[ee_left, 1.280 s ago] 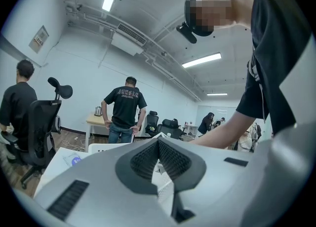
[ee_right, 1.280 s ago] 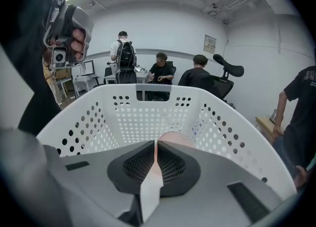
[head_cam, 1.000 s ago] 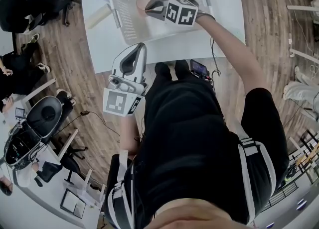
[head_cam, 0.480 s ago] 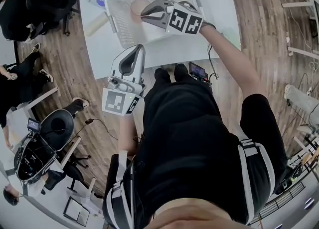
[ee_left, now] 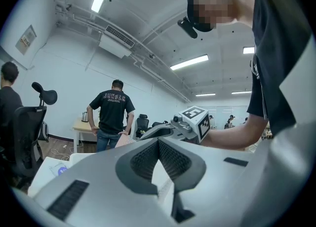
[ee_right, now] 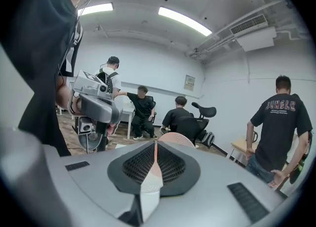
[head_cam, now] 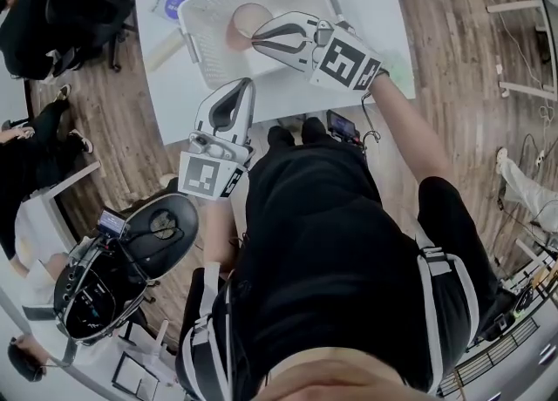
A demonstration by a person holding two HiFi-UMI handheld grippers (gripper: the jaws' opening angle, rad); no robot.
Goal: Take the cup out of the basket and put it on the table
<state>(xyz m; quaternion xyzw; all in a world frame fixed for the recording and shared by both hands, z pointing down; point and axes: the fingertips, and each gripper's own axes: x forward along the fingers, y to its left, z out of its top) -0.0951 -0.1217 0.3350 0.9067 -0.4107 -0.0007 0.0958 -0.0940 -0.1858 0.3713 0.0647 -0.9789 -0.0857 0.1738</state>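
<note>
Cup point(head_cam: 247, 24) over basket point(head_cam: 200, 49), long axis near vertical, wall pinched by right gripper point(head_cam: 255, 39), left gripper point(head_cam: 248, 83) closed, empty

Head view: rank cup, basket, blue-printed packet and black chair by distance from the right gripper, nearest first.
1. cup: clamped in the right gripper.
2. basket: beneath it, on the table.
3. blue-printed packet: table's far-left corner.
4. black chair: off the table, far left.
</note>
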